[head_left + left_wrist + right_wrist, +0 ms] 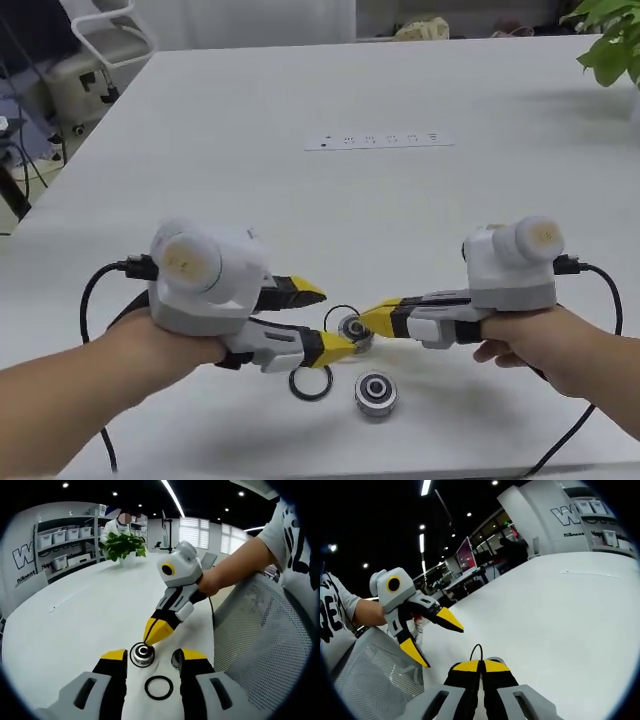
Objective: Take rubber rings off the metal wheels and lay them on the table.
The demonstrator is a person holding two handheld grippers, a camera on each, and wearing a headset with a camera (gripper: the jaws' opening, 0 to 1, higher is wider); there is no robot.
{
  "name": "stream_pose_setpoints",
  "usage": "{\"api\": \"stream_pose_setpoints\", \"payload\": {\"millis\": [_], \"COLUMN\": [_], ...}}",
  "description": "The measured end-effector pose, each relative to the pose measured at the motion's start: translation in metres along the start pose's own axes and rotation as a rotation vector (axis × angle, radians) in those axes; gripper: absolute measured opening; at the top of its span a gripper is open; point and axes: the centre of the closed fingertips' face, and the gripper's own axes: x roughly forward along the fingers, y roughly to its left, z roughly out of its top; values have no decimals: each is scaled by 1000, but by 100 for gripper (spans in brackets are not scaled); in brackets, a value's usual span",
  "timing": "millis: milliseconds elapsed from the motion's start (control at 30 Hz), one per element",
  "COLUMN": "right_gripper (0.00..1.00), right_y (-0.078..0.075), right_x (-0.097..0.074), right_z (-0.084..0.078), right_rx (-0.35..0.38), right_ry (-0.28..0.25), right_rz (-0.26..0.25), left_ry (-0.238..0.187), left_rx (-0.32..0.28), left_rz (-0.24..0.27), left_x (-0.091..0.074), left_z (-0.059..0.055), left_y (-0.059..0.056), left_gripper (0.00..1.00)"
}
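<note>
Left gripper (325,319) and right gripper (374,320) meet at a wheel (352,332) near the front edge of the counter (400,90).
Behind them the counter is wide and bare. The left gripper is wide open, with the wheel at its tips. The right gripper is pinched tight on a thin rubber ring (476,652) (the right gripper view shows the black loop best). A loose ring (311,383) and a second wheel (376,392) lie nearby. Both hands reach in low.
</note>
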Motion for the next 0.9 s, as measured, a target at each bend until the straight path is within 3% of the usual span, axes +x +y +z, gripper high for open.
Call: {"api": "stream_pose_setpoints", "payload": {"millis": [500, 700, 900], "right_gripper": [0, 0, 0], "right_y": [17, 25, 31], "right_x": [9, 14, 17], "right_z": [3, -1, -6], "right_rx": [4, 9, 12], "right_ry": [-3, 17, 36], "right_rz": [57, 85, 102], "left_ry": [-23, -8, -11], "left_rx": [-38, -47, -63], "left_rz": [42, 52, 62], "left_x": [-36, -42, -46], "left_z": [-10, -20, -23], "left_y": [-4, -6, -8], "left_gripper": [52, 55, 58]}}
